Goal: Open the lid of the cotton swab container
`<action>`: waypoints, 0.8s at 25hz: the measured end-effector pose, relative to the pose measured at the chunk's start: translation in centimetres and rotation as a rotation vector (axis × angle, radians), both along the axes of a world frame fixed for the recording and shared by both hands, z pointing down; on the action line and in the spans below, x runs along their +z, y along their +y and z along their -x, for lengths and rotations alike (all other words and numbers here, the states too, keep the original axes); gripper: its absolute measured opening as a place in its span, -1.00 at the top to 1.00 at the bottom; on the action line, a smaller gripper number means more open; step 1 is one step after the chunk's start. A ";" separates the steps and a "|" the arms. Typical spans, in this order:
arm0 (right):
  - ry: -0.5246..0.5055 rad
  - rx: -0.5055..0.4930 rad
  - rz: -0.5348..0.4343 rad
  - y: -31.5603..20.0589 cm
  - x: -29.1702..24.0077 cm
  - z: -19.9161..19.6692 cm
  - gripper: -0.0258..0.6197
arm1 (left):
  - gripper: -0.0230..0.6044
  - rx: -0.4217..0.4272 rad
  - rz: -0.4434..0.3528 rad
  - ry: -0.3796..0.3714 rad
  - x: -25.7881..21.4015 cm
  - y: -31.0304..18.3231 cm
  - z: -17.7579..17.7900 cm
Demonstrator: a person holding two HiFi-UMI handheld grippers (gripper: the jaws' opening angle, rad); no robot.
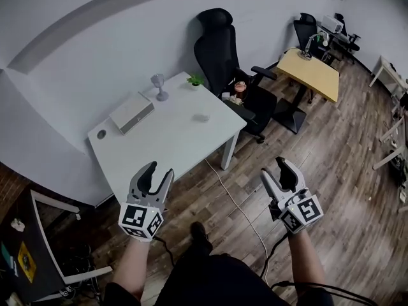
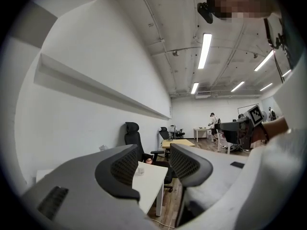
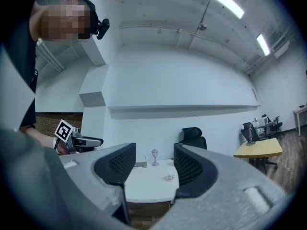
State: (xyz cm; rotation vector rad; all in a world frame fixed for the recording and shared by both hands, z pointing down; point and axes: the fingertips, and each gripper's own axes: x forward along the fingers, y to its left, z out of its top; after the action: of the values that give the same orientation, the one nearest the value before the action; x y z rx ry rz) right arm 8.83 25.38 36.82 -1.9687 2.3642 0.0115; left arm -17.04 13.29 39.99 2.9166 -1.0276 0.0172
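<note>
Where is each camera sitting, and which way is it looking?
Head view: on the person's head, looking down at the white table; both forearms, left tongs and right tongs show.
Left gripper view: on the left tongs, looking along the wall; they show, open.
Right gripper view: on the right tongs, facing the wall; they show, open.
All three share the table.

We hold the left grey-and-black two-jaw tool (image 1: 157, 176) and the right grey-and-black two-jaw tool (image 1: 275, 171) out level and well apart, forearms (image 1: 131, 263) extended. Both tools' jaws stand parted, gripping nothing.
</note>
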 end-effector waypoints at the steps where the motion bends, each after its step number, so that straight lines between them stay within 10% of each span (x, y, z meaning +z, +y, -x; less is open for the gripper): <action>1: 0.006 0.000 0.010 -1.4 0.2 -0.1 0.19 | 0.27 0.011 0.008 0.003 0.4 -1.5 -0.2; 20: 0.024 -0.026 0.127 -19.4 4.4 -3.1 0.19 | 0.27 0.095 0.056 -0.013 3.3 -17.2 -4.1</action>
State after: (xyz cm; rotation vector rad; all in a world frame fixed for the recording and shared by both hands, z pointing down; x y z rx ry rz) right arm 11.98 6.03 41.25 -2.0017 2.4630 -0.1202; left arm -12.94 -3.92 43.25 2.9149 -0.8748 0.0673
